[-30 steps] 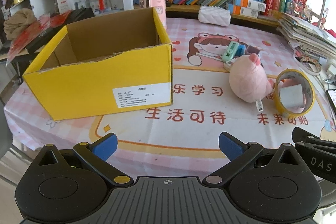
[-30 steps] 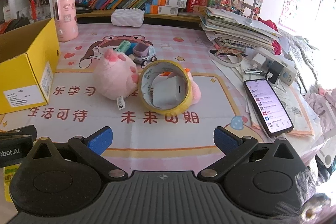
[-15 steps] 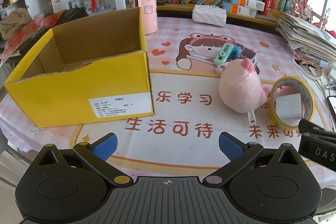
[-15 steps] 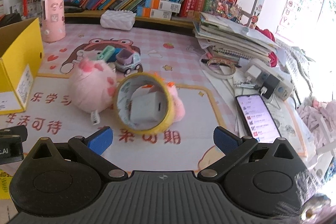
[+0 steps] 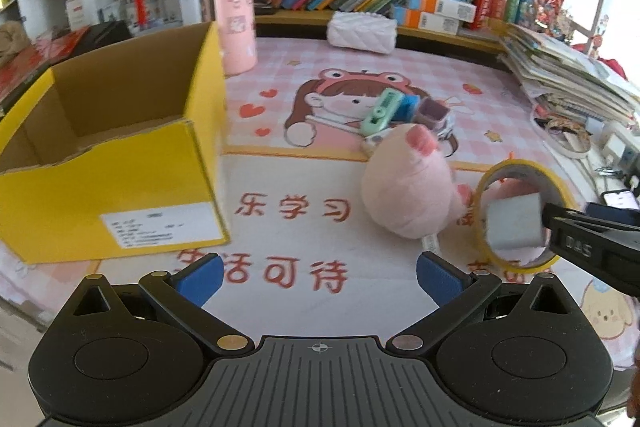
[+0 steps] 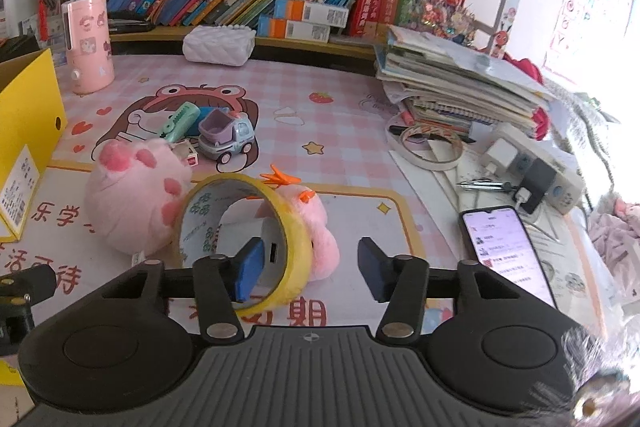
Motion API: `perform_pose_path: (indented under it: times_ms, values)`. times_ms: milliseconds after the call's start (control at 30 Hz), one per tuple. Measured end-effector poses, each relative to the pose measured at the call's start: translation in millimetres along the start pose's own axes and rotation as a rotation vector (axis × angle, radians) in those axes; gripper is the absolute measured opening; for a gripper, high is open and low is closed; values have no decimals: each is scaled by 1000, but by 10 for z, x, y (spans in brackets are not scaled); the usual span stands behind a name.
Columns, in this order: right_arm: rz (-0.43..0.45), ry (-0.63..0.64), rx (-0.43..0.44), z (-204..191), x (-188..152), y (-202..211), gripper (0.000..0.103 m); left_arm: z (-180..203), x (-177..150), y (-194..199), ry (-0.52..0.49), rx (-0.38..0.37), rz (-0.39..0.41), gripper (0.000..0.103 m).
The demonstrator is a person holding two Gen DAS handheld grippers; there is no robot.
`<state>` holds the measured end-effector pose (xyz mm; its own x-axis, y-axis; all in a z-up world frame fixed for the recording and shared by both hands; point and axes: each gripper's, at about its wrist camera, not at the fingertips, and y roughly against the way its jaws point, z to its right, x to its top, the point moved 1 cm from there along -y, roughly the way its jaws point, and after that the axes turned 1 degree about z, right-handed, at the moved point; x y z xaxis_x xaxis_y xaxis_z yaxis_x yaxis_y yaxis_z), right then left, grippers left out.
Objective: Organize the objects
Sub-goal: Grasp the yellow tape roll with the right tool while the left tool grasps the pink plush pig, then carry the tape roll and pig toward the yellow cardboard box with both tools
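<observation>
A yellow tape roll (image 6: 244,227) stands on edge on the pink mat, with a white charger block (image 6: 248,239) inside it. My right gripper (image 6: 310,269) is open, its left finger inside the roll and its right finger outside it. A pink plush pig (image 6: 132,199) lies left of the roll, and a smaller pink plush (image 6: 316,223) lies behind it. My left gripper (image 5: 318,277) is open and empty above the mat. The open yellow cardboard box (image 5: 120,163) stands at the left. The roll also shows in the left wrist view (image 5: 516,215), beside the pig (image 5: 408,187).
A toy truck (image 6: 226,137), a green crocodile stapler (image 6: 180,121) and a small box lie behind the pig. A phone (image 6: 504,247), power strip (image 6: 532,167), white tape ring (image 6: 432,147) and book stack (image 6: 456,87) are at the right. A pink canister (image 6: 88,43) stands at the back.
Both grippers have moved forward and right. The right gripper has narrowed and now has its left finger inside the tape roll. The yellow box has slid leftward in view.
</observation>
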<state>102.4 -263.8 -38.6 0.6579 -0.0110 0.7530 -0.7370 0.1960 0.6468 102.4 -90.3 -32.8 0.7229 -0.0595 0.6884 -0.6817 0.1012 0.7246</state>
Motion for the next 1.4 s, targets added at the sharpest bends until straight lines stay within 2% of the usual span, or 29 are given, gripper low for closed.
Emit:
perform_pose_path:
  times_ms: [133,200,300,433,533,600,933,1067,1167,1233,1400]
  values:
    - [-15,-19,45,70,64,-154,25,72,74,-28,-4,-16,25,102]
    - [-25,-34,93,108,101,-211,14,111,126,-52,-11,-20,36,101]
    - [-4,-91,138,210,190,-209,13,176,197,-101,-14,-27,46,101]
    - [101,-171,167,394,360,-92,10,273,297,-167,-21,-41,57,101]
    - [174,-200,157,516,480,-20,9,340,361,-226,-26,-45,59,101]
    - [192,-215,149,582,530,-24,9,377,405,-289,-23,-46,53,101]
    - [157,-221,183,750,624,-250,9,506,524,-701,23,-67,-21,94]
    - [135,-225,212,774,649,-341,9,544,522,-872,35,-75,-78,90]
    - [130,-212,222,769,665,-385,9,543,519,-968,54,-84,-107,85]
    - [123,-205,228,762,673,-418,9,554,517,-1021,56,-94,-121,77]
    - [101,-197,234,754,689,-511,9,561,542,-1018,50,-103,-114,68]
